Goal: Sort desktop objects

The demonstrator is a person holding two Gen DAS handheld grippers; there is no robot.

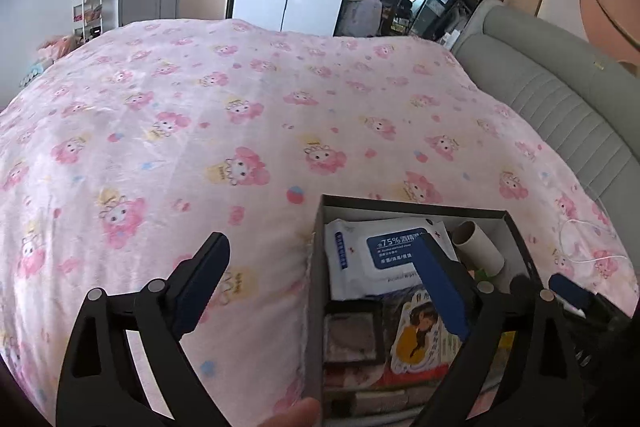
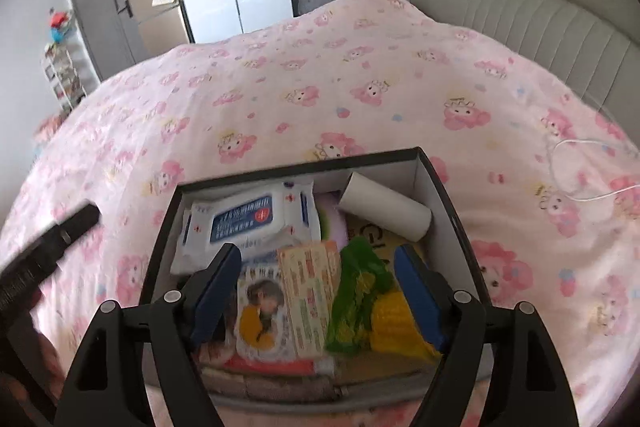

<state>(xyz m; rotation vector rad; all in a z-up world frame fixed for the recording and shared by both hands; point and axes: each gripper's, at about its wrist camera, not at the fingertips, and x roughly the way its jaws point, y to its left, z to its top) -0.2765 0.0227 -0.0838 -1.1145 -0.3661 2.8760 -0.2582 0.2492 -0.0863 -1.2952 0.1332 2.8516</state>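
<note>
Plainly on the bed (image 2: 280, 99): box (image 2: 444, 187) packed with wipes (image 2: 248, 219), tube (image 2: 384, 207), corn (image 2: 392, 315). Right gripper (image 2: 318, 281) directly above box, fingers spread, empty, straddling corn. Left gripper (image 1: 320, 267) wide open too, astride box's left wall.

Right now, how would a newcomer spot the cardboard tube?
Find the dark open box on the pink cartoon bedspread. In its far right corner lies the cardboard tube, the only plain, unprinted cylinder there, right of the wipes pack.
</note>
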